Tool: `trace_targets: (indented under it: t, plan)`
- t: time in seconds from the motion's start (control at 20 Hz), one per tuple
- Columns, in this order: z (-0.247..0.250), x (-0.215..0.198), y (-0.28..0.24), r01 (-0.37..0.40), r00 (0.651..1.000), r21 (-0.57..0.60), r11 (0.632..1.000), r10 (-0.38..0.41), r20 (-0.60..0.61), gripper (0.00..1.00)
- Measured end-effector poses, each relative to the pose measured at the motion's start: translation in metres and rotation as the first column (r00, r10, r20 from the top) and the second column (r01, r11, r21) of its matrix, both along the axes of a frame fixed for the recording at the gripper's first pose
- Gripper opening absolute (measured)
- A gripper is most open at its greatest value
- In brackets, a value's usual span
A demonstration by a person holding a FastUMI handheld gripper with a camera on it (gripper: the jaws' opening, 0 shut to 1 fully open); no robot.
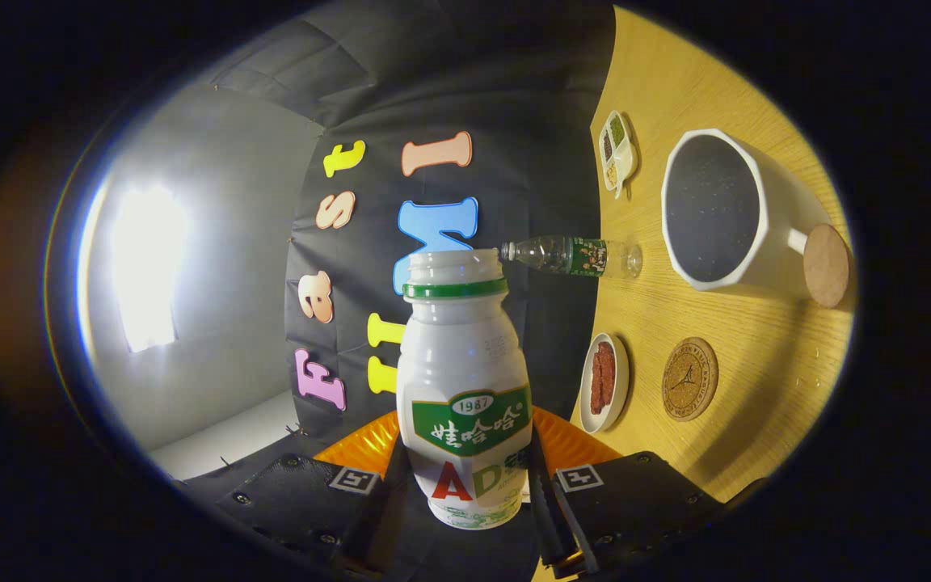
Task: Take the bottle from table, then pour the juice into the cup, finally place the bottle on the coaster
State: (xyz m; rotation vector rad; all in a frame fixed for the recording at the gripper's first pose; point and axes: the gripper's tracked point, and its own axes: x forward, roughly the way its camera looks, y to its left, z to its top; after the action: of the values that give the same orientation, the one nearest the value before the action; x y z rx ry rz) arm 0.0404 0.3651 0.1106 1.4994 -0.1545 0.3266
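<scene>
The jaws are clamped on the small white plastic juice bottle with a green neck ring and green label (465,388), one finger pressing each side of its lower body, so the gripper (465,485) carries it clear of the counter (756,323). The whole scene appears rolled a quarter turn, which suggests the bottle is tipped over for pouring; its mouth is open, with no cap. I'd judge it light and stiff but smooth-walled, so the grip low on the waist could slip if loosened; the label band is the safest hold.

Beyond the bottle's mouth a clear plastic water bottle with a green label (575,256) stands near the counter's back edge. Along that same edge sit a white divided dish of seasonings (617,153) and a white oval dish holding red strips (604,381). Further on, a round cork coaster (689,379) lies bare, and the white faceted cup with a dark inside (724,210) stands beside a second cork disc (826,265).
</scene>
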Motion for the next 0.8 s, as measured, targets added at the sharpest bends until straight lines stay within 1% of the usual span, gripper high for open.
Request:
trace_targets:
  t: [0.5, 0.8]
  plan:
    - [0.0012, -0.0015, -0.0037, -0.006, 1.000, 0.102, 0.995, 0.005, 0.009, 0.65]
    - [0.0030, -0.0011, -0.0048, -0.001, 1.000, 0.137, 0.991, -0.001, 0.011, 0.65]
